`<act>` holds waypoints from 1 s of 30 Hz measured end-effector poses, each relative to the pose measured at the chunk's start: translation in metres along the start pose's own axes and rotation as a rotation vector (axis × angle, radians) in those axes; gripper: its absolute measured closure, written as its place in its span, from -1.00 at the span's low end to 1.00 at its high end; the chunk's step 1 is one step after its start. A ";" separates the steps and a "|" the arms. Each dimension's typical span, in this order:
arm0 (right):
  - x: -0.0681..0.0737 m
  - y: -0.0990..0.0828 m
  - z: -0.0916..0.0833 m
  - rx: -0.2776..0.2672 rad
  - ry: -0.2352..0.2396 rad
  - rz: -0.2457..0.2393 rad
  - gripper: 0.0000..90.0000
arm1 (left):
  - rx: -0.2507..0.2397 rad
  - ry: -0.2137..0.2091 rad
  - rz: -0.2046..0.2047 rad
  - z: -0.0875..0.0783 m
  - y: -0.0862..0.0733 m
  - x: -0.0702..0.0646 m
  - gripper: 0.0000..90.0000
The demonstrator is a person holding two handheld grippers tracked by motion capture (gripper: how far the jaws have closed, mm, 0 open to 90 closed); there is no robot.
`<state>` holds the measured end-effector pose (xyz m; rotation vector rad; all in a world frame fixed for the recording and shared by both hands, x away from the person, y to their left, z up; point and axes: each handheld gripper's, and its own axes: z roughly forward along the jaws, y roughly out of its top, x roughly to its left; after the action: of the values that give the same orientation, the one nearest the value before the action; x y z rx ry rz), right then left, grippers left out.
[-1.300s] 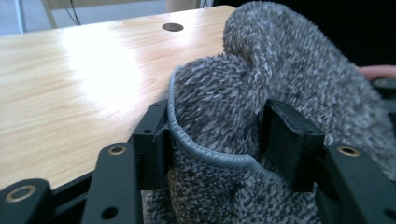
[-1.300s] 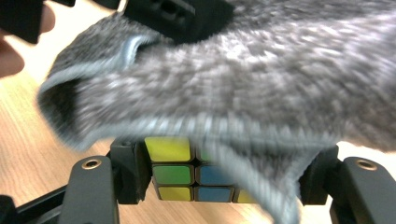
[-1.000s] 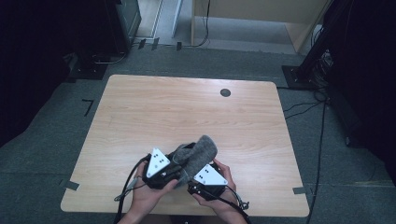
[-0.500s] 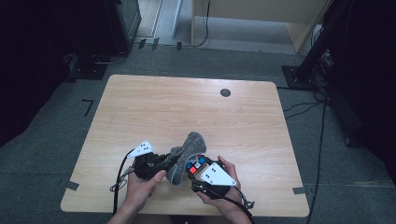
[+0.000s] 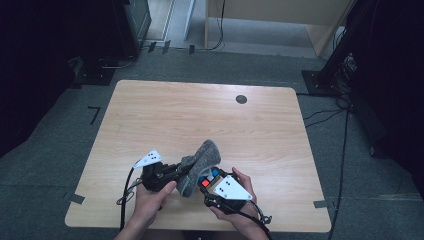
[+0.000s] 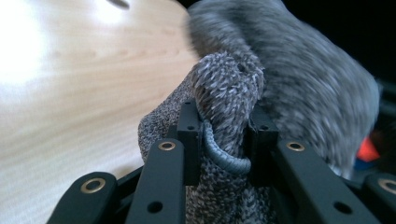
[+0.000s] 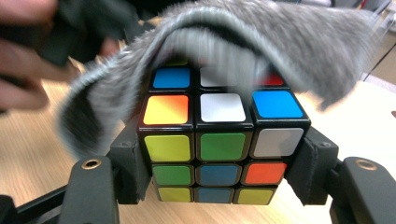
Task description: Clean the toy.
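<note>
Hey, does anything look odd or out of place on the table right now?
Nothing is spilled or damaged. One oddity: a grey fuzzy cloth lies draped over the puzzle cube, which the right tool clamps, while the left tool pinches a bunched fold of that cloth.

One grey sock (image 5: 200,165), one colour cube (image 7: 219,144), two tools, all on one worktop (image 5: 165,115).

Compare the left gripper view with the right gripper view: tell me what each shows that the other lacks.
Left gripper view alone: the left hand-held gripper pinching a fold of the grey knitted sock, ribbed cuff between its pads. Right gripper view alone: the right hand-held gripper clamping a Rubik's cube, coloured stickers readable. Both: the fuzzy grey sock and the wooden table.
</note>
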<state>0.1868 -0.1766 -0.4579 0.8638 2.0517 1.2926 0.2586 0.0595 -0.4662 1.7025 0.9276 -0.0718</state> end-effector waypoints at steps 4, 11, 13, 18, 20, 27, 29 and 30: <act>-0.001 0.002 -0.003 -0.016 0.011 0.001 -0.24 | -0.029 -0.025 0.002 -0.003 0.003 -0.005 0.64; 0.001 0.000 0.001 -0.002 0.006 -0.013 -0.23 | -0.049 -0.043 0.001 -0.007 0.006 -0.005 0.62; 0.001 0.002 -0.002 -0.016 0.004 -0.010 -0.24 | -0.008 -0.019 -0.011 -0.001 0.003 -0.003 0.62; -0.001 0.003 -0.004 -0.023 0.005 -0.003 -0.24 | -0.020 -0.027 -0.016 -0.003 0.004 -0.004 0.62; -0.001 0.002 -0.001 -0.008 0.009 -0.010 -0.23 | -0.078 -0.040 0.002 -0.010 0.008 -0.010 0.62; 0.003 -0.002 0.005 0.035 -0.001 -0.009 -0.23 | -0.085 0.021 0.240 -0.009 0.010 -0.046 0.48; 0.004 -0.002 0.006 0.046 -0.012 -0.016 -0.24 | -0.077 0.072 0.324 -0.005 0.007 -0.056 0.37; 0.003 -0.003 0.006 0.049 -0.012 -0.009 -0.24 | -0.075 0.081 0.350 -0.005 0.007 -0.059 0.33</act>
<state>0.1883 -0.1718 -0.4627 0.8806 2.0834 1.2339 0.2202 0.0318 -0.4303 1.7829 0.6703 0.2631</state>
